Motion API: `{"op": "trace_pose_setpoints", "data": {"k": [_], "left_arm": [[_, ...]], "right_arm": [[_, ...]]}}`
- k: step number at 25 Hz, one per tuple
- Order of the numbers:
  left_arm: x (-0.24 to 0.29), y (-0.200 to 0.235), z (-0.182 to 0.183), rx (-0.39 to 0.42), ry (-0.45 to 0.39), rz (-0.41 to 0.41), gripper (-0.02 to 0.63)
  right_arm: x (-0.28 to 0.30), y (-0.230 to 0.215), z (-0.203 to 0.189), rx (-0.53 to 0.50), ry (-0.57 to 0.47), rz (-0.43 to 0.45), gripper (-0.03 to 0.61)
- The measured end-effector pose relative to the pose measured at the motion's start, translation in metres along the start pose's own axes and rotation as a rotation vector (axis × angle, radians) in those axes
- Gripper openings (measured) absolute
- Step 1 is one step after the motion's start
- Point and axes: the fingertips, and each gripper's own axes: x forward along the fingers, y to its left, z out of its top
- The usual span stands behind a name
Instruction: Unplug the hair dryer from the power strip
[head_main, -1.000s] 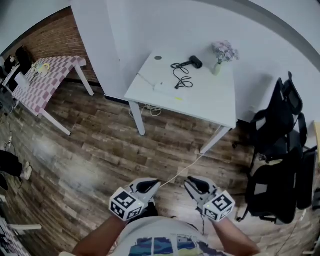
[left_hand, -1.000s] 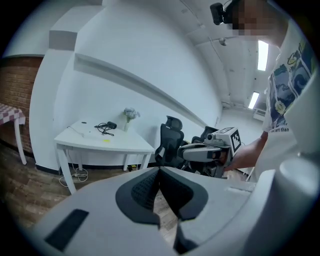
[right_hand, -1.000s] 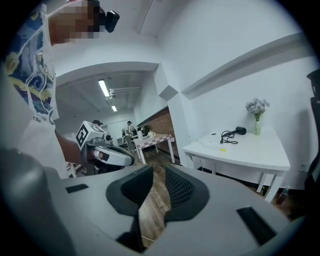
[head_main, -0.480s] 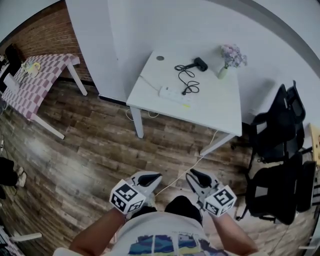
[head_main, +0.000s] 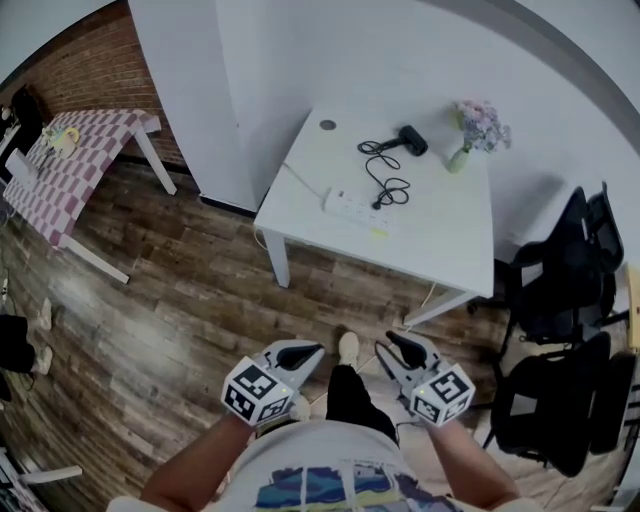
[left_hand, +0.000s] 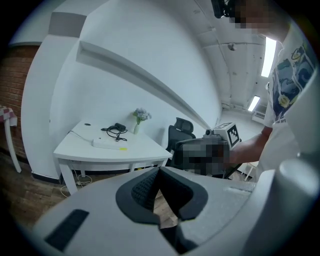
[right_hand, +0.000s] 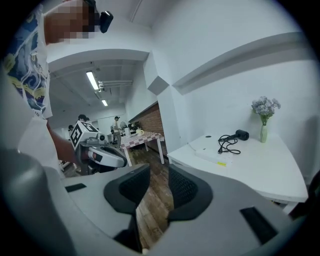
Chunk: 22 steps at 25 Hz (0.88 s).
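A black, barrel-shaped hair dryer (head_main: 412, 139) is seen lying on a smooth white rectangular table (head_main: 440, 250). Its thin looped cord (head_main: 385, 175) is run to a long white power strip (head_main: 352, 207). Both grippers are held low over plank wood floor (head_main: 180, 290), well apart from the table and tipped slightly downward. The ribbed dark pads of the left gripper (head_main: 303, 351) are closed tip to tip on nothing. The jaws of the right gripper (head_main: 396, 344) have just been opening and are parted, with nothing between them.

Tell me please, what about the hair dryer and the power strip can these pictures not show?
- The plug at the power strip: too small in every view to tell if it is seated.
- The hair dryer switch: too small, all views.
- The strip's white cable: head view, leaves the table edge; its end is hidden below.
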Motion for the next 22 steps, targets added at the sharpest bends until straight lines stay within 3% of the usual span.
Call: {"op": "trace_pose_setpoints", "data": {"k": [13, 22], "left_arm": [[0.121, 0.108, 0.062, -0.007, 0.058, 0.080, 0.003], [0.203, 0.171, 0.087, 0.000, 0.110, 0.136, 0.003]], "right_arm": [[0.087, -0.171, 0.036, 0.011, 0.038, 0.054, 0.107], [0.141, -0.258, 0.031, 0.020, 0.094, 0.095, 0.107]]}}
